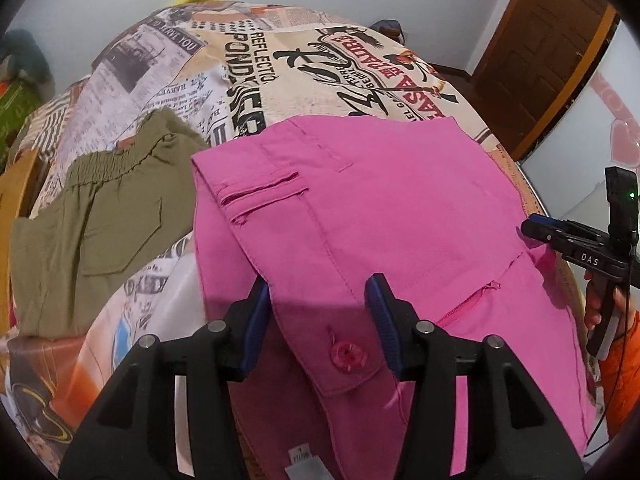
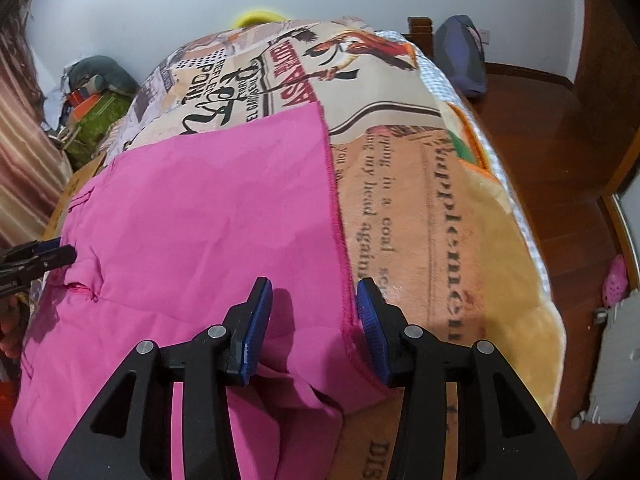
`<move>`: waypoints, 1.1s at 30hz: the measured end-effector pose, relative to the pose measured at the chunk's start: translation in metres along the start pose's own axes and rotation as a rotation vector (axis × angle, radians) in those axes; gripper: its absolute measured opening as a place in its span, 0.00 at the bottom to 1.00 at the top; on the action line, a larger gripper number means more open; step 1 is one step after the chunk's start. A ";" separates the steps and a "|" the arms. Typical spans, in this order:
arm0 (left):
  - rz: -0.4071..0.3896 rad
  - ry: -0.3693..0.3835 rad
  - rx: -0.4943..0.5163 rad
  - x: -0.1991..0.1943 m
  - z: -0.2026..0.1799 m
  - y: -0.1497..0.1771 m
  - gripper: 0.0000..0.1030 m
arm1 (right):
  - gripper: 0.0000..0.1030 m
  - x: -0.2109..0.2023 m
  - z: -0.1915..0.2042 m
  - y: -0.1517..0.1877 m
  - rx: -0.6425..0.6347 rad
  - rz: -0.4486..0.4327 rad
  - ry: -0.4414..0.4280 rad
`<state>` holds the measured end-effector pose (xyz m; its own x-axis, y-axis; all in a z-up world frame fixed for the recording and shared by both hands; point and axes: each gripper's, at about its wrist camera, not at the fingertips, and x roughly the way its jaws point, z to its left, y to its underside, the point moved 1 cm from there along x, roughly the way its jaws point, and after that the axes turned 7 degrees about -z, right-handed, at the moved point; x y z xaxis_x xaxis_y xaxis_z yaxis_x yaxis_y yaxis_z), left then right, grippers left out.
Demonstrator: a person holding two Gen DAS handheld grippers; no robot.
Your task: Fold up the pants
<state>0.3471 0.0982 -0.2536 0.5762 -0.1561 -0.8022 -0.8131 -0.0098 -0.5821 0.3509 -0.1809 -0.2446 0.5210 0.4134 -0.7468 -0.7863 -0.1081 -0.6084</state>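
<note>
- The pink pants point(image 1: 360, 208) are lying folded across the printed blanket point(image 1: 280, 80) on the bed, waistband end toward the left gripper, hemmed leg edge toward the right, so each end is sitting under its own hand.
- The left gripper point(image 1: 320, 316) is hovering over the waistband button point(image 1: 346, 354) with its jaws standing apart; cloth is lying between the blue pads, but they are not pressing it.
- The right gripper point(image 2: 314, 320) is straddling the stitched hem edge point(image 2: 334, 208), jaws likewise parted and gripping nothing (the fabric is simply resting beneath them).
- My guess is that the pants are being left to settle flat with one fold done, a further fold possibly remaining.
- A pair of olive shorts point(image 1: 88, 232) is lying beside the pink pants, to their left, seemingly waiting its turn.
- Beyond the bed, a wooden door point(image 1: 548, 52) and wooden floor point(image 2: 560, 140) are showing.
</note>
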 end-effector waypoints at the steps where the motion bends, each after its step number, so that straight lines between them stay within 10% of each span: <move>1: -0.003 -0.005 0.005 0.001 -0.001 -0.001 0.33 | 0.30 0.000 0.002 0.000 -0.012 -0.009 0.001; 2: -0.004 -0.006 0.010 0.001 -0.002 -0.002 0.23 | 0.14 0.001 0.005 0.000 -0.028 -0.014 0.003; 5: -0.011 -0.019 0.014 0.002 -0.004 -0.004 0.05 | 0.08 0.005 0.011 0.001 -0.046 -0.005 -0.009; 22: -0.014 -0.091 -0.026 -0.011 0.020 0.000 0.11 | 0.10 0.014 0.032 -0.009 -0.190 0.016 0.101; 33: -0.076 -0.096 -0.078 -0.041 0.051 -0.029 0.17 | 0.35 -0.037 0.036 -0.052 -0.175 -0.135 0.097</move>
<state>0.3510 0.1553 -0.2106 0.6383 -0.0566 -0.7677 -0.7688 -0.0957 -0.6322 0.3610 -0.1579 -0.1756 0.6533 0.3468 -0.6730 -0.6425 -0.2164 -0.7351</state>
